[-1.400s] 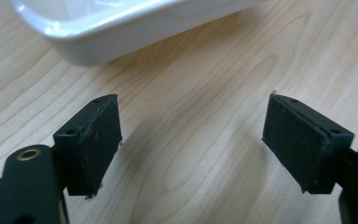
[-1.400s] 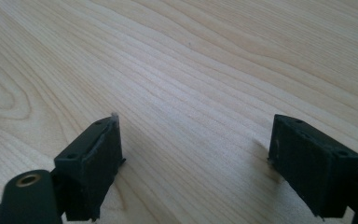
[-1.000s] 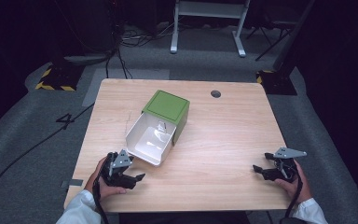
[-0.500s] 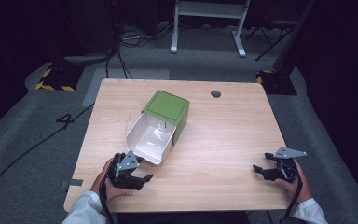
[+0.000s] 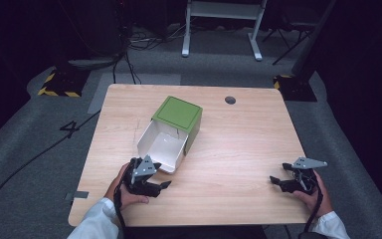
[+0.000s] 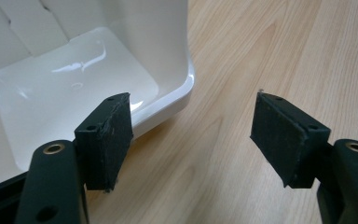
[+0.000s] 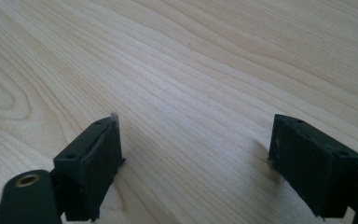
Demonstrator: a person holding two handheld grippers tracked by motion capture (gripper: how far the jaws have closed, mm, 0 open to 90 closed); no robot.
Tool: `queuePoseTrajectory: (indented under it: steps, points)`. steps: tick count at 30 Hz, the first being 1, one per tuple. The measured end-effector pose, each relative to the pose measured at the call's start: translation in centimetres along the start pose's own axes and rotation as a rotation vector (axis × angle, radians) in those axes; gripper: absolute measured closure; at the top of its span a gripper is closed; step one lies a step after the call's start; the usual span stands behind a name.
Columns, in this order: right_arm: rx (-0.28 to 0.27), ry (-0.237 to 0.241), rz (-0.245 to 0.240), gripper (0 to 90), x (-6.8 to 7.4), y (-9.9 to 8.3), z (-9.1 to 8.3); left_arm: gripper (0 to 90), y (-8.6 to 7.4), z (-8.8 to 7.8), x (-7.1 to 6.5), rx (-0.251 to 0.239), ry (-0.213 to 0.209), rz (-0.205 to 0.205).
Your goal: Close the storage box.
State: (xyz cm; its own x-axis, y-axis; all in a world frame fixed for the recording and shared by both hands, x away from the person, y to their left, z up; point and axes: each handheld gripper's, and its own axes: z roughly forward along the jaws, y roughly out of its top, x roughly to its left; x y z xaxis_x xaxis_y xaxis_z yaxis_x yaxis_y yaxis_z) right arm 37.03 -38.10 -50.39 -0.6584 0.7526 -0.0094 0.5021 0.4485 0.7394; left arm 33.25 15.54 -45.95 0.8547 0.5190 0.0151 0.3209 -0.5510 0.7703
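Pale wood-grain table [image 5: 238,149] | green-bottomed white plastic box [image 5: 171,132] tipped on its side mid-table, open mouth toward person | left gripper [image 5: 161,185] just beside its near rim, jaws spread, have just been closing, nothing btwn them; rim corner lies ahead-left in left gripper view [image 6: 168,105] | right gripper [image 5: 274,182] well apart, jaws spread, empty | left is nearer.
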Motion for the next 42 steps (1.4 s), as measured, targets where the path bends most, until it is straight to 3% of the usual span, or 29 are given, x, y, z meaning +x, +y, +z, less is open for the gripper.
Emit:
queuePoseTrajectory:
  steps: [8,17,21,31,32,40,42]
  points:
    - [0.000,0.000,-0.001,17.0,0.0,0.0,0.0,44.5,1.2,1.4,0.2,0.010,-0.005,0.021]
    - [0.000,0.000,-0.001,17.0,0.0,0.0,0.0,45.3,1.0,2.0,1.0,0.051,0.035,0.020]
    - [0.000,0.000,-0.001,17.0,0.0,0.0,0.0,45.3,0.7,1.8,1.9,0.019,0.040,-0.013]
    - [0.000,0.000,-0.001,17.0,0.0,0.0,0.0,45.2,1.8,2.2,2.8,-0.015,0.035,-0.017]
    - [0.000,0.000,-0.001,17.0,0.0,0.0,0.0,44.1,2.0,2.2,2.9,-0.019,0.057,-0.015]
    - [-0.001,0.000,-0.001,17.0,0.0,0.0,0.0,44.7,2.4,3.8,3.8,0.037,0.056,-0.002]
    - [0.000,0.000,0.000,17.0,0.0,0.0,0.0,47.1,2.5,4.0,4.1,0.043,0.034,0.011]
